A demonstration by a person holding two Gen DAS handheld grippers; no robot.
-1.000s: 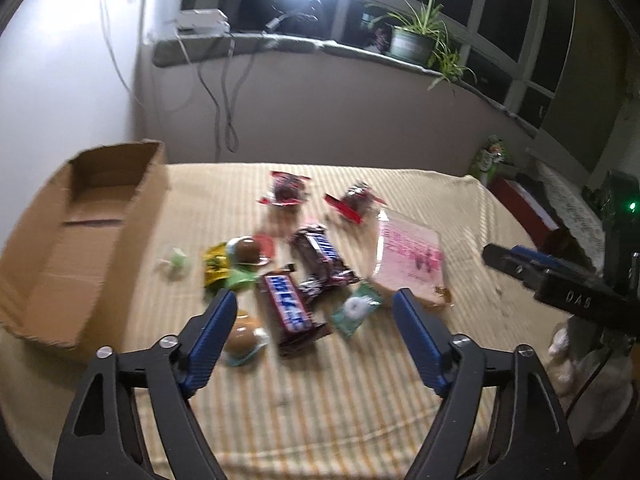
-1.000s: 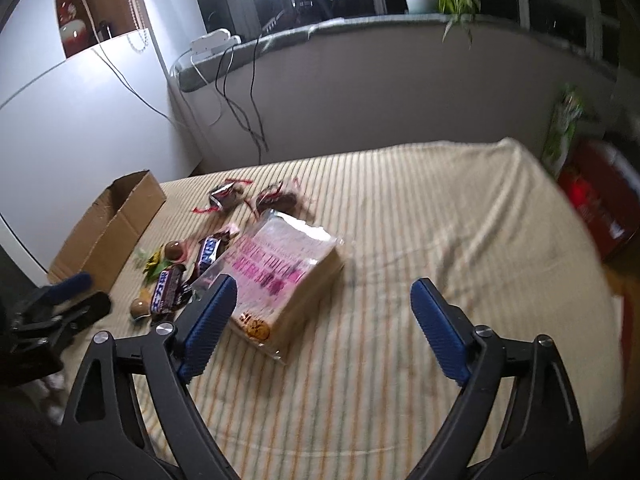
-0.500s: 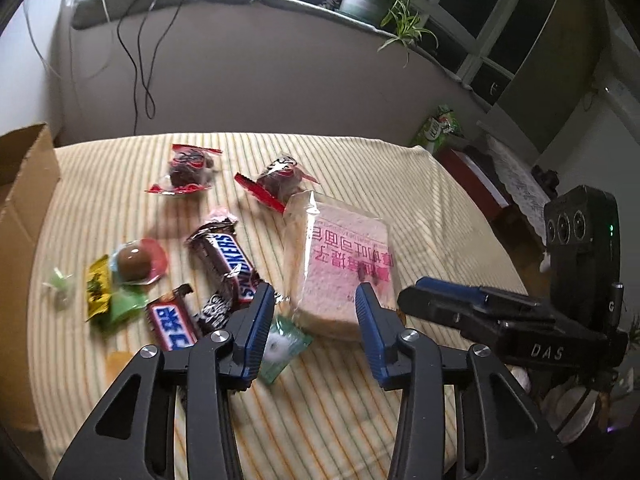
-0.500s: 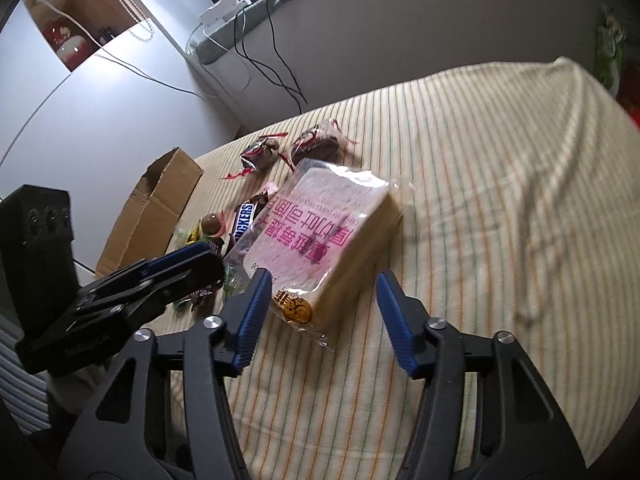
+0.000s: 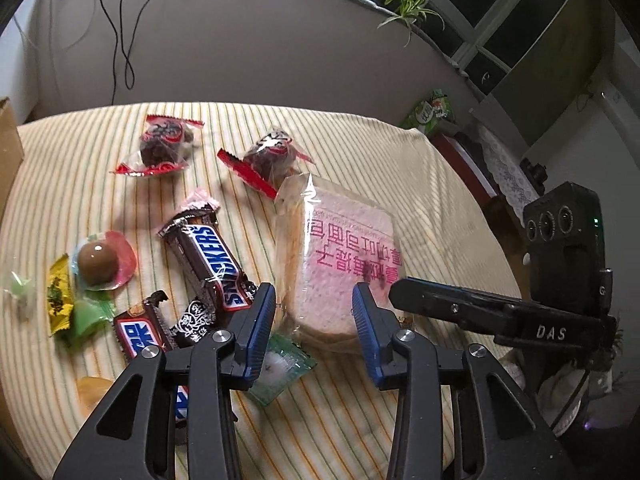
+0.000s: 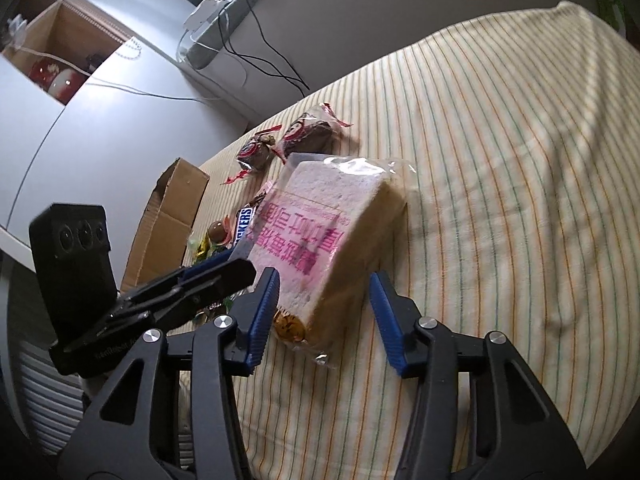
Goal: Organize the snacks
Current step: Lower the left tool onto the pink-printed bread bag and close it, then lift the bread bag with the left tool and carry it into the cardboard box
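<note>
Currently both claws converge on the bagged bread loaf [image 5: 340, 264], which lies at centre frame in both views on the striped cloth-covered surface [image 5: 100, 184].

Left edge, left-wrist view: cardboard box [image 5: 8, 148], only a sliver visible; it shows better at middle left of the right-wrist view. Presumably the destination. Right of it, loose candies, then two Snickers bars [image 5: 212, 260] at left of centre, and a small green sachet [image 5: 280, 368] directly under the left claw's left pad.

Left claw [image 5: 314, 330]: jaws have just been closing, now part-spread; the loaf's near corner sits between the pads, no contact visible. Right claw [image 6: 324, 316]: likewise just been closing, part-spread, straddling the loaf's near end; pads appear clear of the wrapper.

Risks, judged:
- Both claws aim at the same near end. The right claw's fingers already cross just beside the left claw's right pad at lower right of the left-wrist view; a collision could knock one off line.
- Loaf is soft, wrapper slick and loose. A pinch may catch film only, so the bag slides or the bread crushes.
- Gripped at one end only, the loaf could sag and droop when lifted.
- Left pad may trap the sachet or nudge the nearest Snickers bar, dragging them along.

Two red-wrapped cakes [image 5: 160, 148] at upper centre are well apart, unaffected.
</note>
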